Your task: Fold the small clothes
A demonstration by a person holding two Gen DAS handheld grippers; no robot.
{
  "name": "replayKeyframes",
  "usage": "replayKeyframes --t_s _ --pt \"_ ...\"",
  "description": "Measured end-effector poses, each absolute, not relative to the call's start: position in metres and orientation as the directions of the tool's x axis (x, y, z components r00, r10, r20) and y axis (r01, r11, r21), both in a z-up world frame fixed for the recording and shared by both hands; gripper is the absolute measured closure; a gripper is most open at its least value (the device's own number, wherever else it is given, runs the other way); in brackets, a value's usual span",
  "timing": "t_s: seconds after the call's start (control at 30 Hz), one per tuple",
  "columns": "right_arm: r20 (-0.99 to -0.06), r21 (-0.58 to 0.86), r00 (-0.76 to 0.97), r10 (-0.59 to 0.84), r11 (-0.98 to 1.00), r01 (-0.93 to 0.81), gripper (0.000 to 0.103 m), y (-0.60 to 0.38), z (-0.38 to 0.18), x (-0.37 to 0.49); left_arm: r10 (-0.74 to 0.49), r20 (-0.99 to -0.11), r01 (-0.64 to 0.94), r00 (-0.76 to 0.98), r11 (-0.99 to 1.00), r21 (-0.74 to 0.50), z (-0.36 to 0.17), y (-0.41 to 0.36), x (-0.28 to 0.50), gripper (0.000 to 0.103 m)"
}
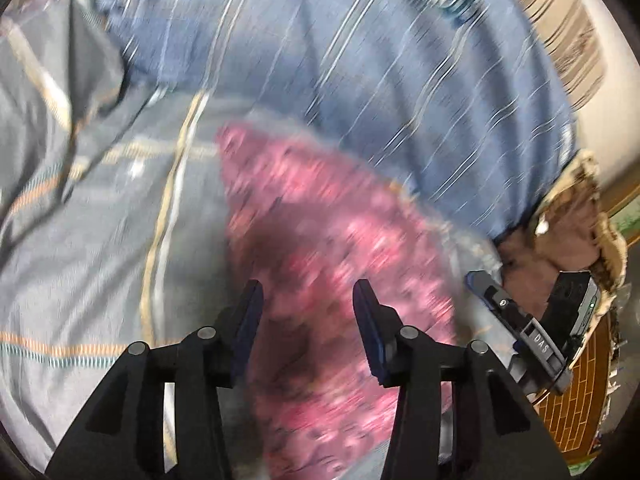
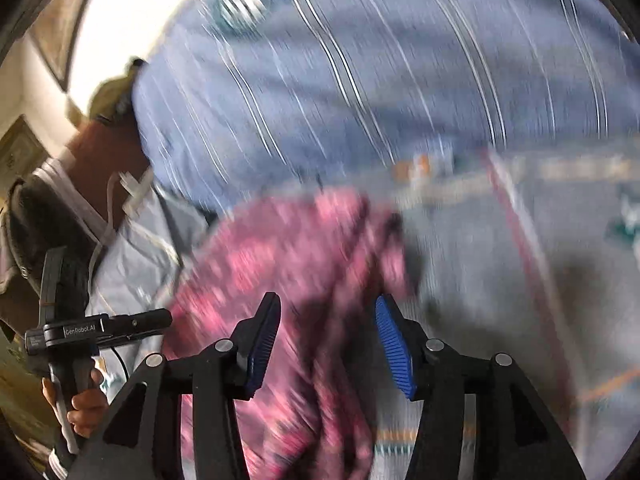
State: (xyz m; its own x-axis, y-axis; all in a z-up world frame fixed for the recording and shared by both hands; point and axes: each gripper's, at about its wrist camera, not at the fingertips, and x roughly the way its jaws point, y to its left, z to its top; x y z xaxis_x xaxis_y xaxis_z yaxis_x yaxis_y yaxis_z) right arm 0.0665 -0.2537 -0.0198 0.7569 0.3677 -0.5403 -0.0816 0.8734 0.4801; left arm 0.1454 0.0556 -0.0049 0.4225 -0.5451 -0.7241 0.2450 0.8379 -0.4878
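A small pink patterned garment (image 1: 320,248) lies on a grey striped bed sheet (image 1: 88,248); both views are motion-blurred. My left gripper (image 1: 308,300) is open above the garment's near part, holding nothing. In the right wrist view the same garment (image 2: 288,256) lies bunched with dark folds. My right gripper (image 2: 328,320) is open over it, blue pads (image 2: 394,344) apart and empty. The right gripper also shows at the right edge of the left wrist view (image 1: 520,320), and the left gripper at the left of the right wrist view (image 2: 100,330).
A large blue pillow or cover with thin white stripes (image 1: 360,60) lies behind the garment; it also shows in the right wrist view (image 2: 380,60). The person in a cap (image 2: 112,92) stands at the left. A woven brown surface (image 1: 576,400) is at the lower right.
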Motion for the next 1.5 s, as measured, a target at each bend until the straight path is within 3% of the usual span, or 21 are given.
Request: replayKeyframes --t_s 0.03,0.1,0.23,0.3,0.4,0.6,0.73,0.87,0.97,1.1,1.2,1.27,1.3,1.5 --pt "-0.514 0.483 0.764 0.389 0.868 -0.117 0.052 -0.248 -0.01 0.073 -0.554 -0.716 0.259 0.425 0.832 -0.49 -0.001 0.05 0.15 0.048" --pt "-0.507 0.479 0.755 0.417 0.864 -0.156 0.054 -0.238 -0.008 0.085 -0.511 -0.745 0.277 0.428 0.859 -0.43 -0.006 0.033 0.161 0.047" --pt "-0.629 0.431 0.674 0.389 0.895 -0.114 0.061 -0.22 -0.044 0.123 -0.376 -0.831 0.271 0.409 0.92 -0.283 -0.054 0.012 0.18 0.047" --pt "-0.695 0.409 0.618 0.368 0.909 -0.081 0.069 -0.22 -0.068 0.137 -0.376 -0.826 0.283 0.419 0.919 -0.275 -0.072 0.013 0.177 0.044" --pt "-0.676 0.421 0.625 0.39 0.901 -0.106 0.07 -0.227 -0.066 0.138 -0.34 -0.819 0.331 0.461 0.923 -0.197 -0.064 0.011 0.162 0.044" --pt "-0.542 0.559 0.71 0.449 0.824 -0.095 0.061 -0.271 -0.03 0.095 -0.415 -0.79 0.355 0.451 0.896 -0.267 -0.039 0.037 0.129 0.042" --pt "-0.555 0.554 0.677 0.483 0.822 -0.133 0.06 -0.264 -0.042 0.062 -0.415 -0.809 0.335 0.417 0.897 -0.287 -0.063 0.037 0.112 0.038" --pt "-0.689 0.414 0.593 0.417 0.898 -0.15 0.063 -0.231 -0.081 0.052 -0.404 -0.822 0.296 0.402 0.907 -0.301 -0.081 0.037 0.107 0.033" --pt "-0.665 0.434 0.637 0.39 0.896 -0.095 0.058 -0.242 -0.072 0.04 -0.422 -0.822 0.276 0.382 0.901 -0.334 -0.069 0.044 0.101 0.034" --pt "-0.612 0.389 0.694 0.38 0.908 -0.155 0.056 -0.239 -0.047 0.008 -0.356 -0.808 0.335 0.47 0.919 -0.211 -0.052 0.038 0.075 0.033" --pt "-0.706 0.21 0.654 0.273 0.962 -0.175 0.06 -0.224 -0.063 -0.007 -0.297 -0.847 0.342 0.441 0.928 -0.147 -0.071 0.025 0.071 0.033" --pt "-0.731 0.131 0.652 0.202 0.979 -0.157 0.053 -0.231 -0.077 -0.012 -0.28 -0.862 0.335 0.423 0.932 -0.139 -0.083 0.022 0.073 0.031" --pt "-0.72 0.146 0.663 0.204 0.979 -0.143 0.045 -0.235 -0.077 -0.013 -0.282 -0.862 0.325 0.421 0.934 -0.147 -0.085 0.023 0.074 0.03" --pt "-0.666 0.305 0.681 0.305 0.944 -0.125 0.042 -0.249 -0.046 -0.033 -0.329 -0.827 0.314 0.457 0.929 -0.197 -0.056 0.037 0.054 0.03"
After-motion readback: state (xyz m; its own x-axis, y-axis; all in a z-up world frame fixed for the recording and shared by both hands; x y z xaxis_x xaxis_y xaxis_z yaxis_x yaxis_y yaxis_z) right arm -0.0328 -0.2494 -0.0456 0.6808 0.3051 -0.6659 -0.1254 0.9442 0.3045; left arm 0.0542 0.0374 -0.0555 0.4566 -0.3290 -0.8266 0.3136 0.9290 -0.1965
